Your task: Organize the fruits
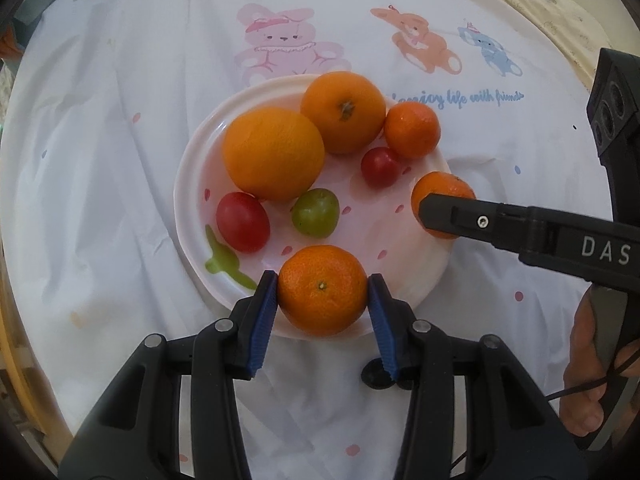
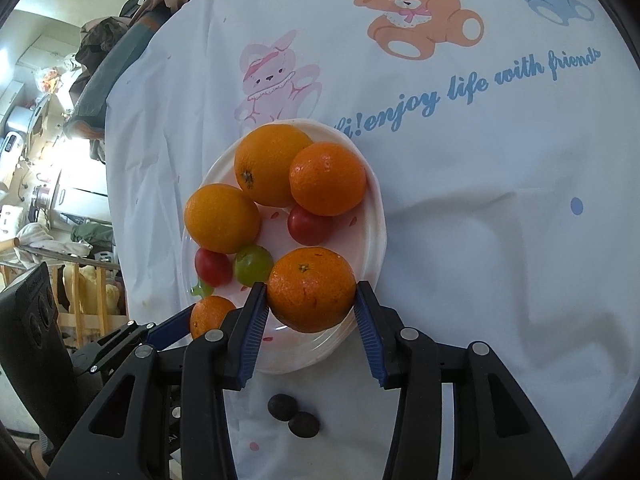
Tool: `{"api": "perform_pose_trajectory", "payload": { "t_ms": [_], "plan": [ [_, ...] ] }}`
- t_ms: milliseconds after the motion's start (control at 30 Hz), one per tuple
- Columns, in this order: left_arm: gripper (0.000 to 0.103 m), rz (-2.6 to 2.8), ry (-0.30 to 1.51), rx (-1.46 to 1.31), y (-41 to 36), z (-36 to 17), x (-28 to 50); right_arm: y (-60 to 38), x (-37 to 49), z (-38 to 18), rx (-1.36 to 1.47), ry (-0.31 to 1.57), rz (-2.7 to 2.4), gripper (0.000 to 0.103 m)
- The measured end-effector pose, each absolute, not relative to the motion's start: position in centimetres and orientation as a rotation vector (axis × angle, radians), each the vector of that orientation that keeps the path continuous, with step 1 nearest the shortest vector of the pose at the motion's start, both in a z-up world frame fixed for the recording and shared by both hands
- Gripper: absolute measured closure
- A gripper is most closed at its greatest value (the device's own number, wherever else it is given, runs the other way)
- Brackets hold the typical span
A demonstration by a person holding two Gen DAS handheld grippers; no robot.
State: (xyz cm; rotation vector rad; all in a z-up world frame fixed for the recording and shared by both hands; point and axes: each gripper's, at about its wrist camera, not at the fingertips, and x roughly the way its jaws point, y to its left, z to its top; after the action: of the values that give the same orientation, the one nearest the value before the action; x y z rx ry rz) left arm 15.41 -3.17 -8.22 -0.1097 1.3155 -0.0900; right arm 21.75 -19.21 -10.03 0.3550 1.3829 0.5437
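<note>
A white plate (image 1: 184, 200) (image 2: 378, 220) holds two large oranges (image 1: 274, 152) (image 1: 344, 112), a mandarin (image 1: 412, 130), two red cherry tomatoes (image 1: 242, 222) (image 1: 380, 167) and a green one (image 1: 315, 213). My left gripper (image 1: 322, 294) is shut on a mandarin (image 1: 322, 290) over the plate's near rim, both blue pads against its sides. My right gripper (image 2: 310, 298) is shut on another mandarin (image 2: 311, 290) low over the plate's right edge. In the left wrist view its black finger (image 1: 444, 212) hides part of that mandarin (image 1: 440, 188).
A white cloth (image 2: 480, 240) printed with bears and blue lettering covers the table. Two small dark round objects (image 2: 294, 416) lie on it near the plate. A person's hand (image 1: 592, 380) grips the right handle. Room clutter (image 2: 60, 160) lies beyond the table's left edge.
</note>
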Motion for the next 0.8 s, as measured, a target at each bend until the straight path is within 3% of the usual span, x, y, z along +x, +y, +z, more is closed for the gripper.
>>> {"api": "perform_pose_trajectory", "payload": {
  "t_ms": [167, 200, 267, 333, 800],
  "plan": [
    [0.058, -0.086, 1.329, -0.132, -2.7, -8.6, 15.4, -19.5, 21.8, -10.2, 0.391, 1.392, 0.539, 0.055],
    [0.053, -0.087, 1.328, -0.139, -2.6, -8.6, 15.4, -19.6, 21.8, -10.2, 0.404, 1.395, 0.541, 0.049],
    [0.031, -0.085, 1.31, -0.142, -2.5, -8.3, 15.3, -19.9, 21.9, -10.2, 0.448, 1.388, 0.552, 0.042],
    [0.025, -0.081, 1.296, -0.137, -2.5, -8.0, 15.2, -19.9, 21.9, -9.9, 0.448, 1.379, 0.542, 0.034],
    [0.025, -0.058, 1.278, -0.189, -0.7, -6.1, 13.1, -21.4, 20.8, -6.6, 0.431, 1.288, 0.512, 0.034]
  ]
}}
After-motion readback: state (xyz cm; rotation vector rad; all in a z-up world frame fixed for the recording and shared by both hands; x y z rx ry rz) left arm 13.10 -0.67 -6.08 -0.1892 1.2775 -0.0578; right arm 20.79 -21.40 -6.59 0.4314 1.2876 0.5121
